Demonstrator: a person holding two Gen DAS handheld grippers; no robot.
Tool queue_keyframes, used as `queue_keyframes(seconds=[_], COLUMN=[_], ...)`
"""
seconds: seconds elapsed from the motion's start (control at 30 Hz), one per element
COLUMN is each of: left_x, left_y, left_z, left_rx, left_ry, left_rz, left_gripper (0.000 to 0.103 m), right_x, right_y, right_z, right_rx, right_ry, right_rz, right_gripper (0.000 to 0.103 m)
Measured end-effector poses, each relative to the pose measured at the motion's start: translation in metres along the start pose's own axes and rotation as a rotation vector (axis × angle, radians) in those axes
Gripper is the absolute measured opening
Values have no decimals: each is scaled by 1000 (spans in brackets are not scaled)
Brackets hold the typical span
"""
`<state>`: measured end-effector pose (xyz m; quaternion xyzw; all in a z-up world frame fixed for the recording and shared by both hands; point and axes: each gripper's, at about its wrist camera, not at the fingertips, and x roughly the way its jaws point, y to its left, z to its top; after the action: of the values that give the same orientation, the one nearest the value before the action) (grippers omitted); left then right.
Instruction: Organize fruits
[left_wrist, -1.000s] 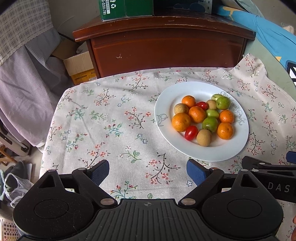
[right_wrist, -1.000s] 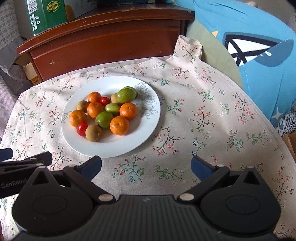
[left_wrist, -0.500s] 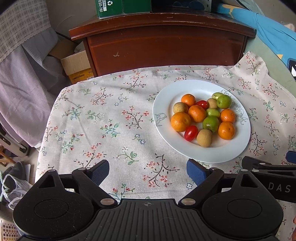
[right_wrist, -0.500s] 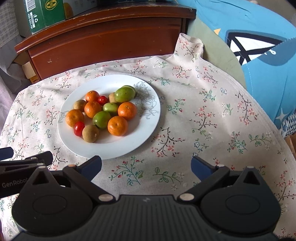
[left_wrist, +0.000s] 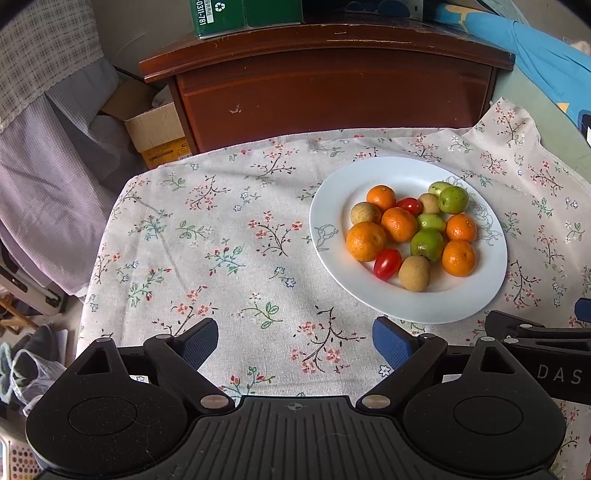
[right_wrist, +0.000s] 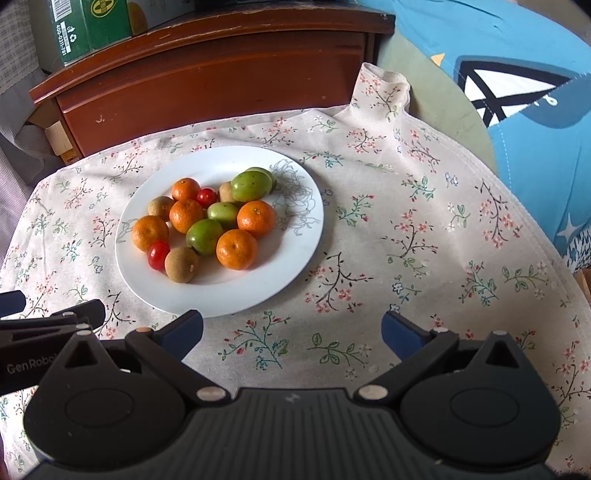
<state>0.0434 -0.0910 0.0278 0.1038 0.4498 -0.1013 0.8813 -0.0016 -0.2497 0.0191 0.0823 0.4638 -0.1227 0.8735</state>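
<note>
A white plate (left_wrist: 476, 291) (right_wrist: 295, 254) on the floral cloth holds mixed fruit: several small oranges (left_wrist: 365, 240) (right_wrist: 236, 249), green fruits (left_wrist: 426, 245) (right_wrist: 251, 185), two red cherry tomatoes (left_wrist: 387, 263) (right_wrist: 158, 254) and brown round fruits (left_wrist: 414, 272) (right_wrist: 181, 264). My left gripper (left_wrist: 295, 341) is open and empty, above the cloth, near and left of the plate. My right gripper (right_wrist: 291, 332) is open and empty, just in front of the plate's near rim. Each gripper's side shows at the other view's edge.
The floral cloth (left_wrist: 207, 236) covers a small table. A brown wooden cabinet (left_wrist: 332, 96) stands behind it with a green box (left_wrist: 243, 14) on top. A cardboard box (left_wrist: 155, 133) and hanging clothes are at the left. Blue bedding (right_wrist: 535, 110) is at the right.
Both grippers have drifted slightly; the plate sits a little nearer and more central in each view. The fruit has not moved. Both jaws stay open.
</note>
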Motion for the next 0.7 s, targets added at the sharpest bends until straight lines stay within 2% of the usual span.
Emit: queue_keyframes(seconds=[0.7], left_x=[-13], left_y=[12], left_z=[-13], left_rx=[30], left_ry=[-9], left_rz=[73], left_gripper=[92], right_x=[-5], right_y=[13], right_z=[-12], right_rx=[-55], right_ry=[-30], right_rz=[83], right_gripper=[102])
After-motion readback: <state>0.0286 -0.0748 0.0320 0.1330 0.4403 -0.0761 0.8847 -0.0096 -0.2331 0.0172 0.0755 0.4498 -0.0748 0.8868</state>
